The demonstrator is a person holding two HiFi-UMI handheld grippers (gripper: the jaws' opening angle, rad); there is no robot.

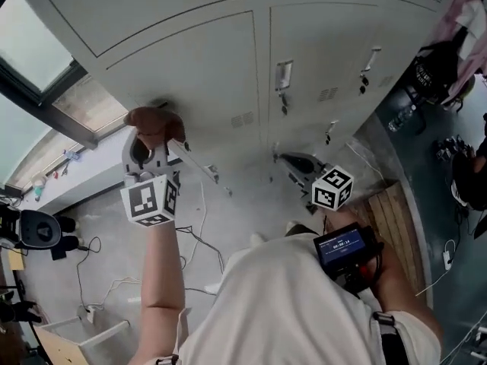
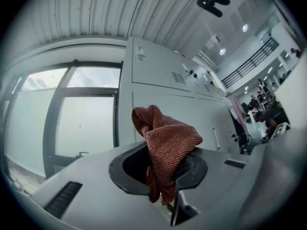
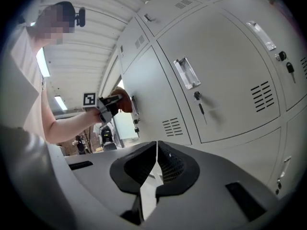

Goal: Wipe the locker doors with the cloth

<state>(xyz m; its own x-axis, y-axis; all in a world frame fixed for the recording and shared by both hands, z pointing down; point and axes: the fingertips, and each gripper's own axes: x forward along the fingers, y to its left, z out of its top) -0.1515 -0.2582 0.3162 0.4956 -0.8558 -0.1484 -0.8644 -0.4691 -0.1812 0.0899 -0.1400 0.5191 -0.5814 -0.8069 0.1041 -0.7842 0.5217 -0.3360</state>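
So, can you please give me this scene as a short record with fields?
Left gripper: shut on reddish-brown cloth
Cloth position: held up at a grey locker door; contact unclear
Door state: closed
Right gripper: shut, empty, apart from the cloth

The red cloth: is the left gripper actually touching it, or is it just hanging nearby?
Touching. The left gripper view shows the cloth pinched between the shut jaws of the left gripper, bunched up above them.
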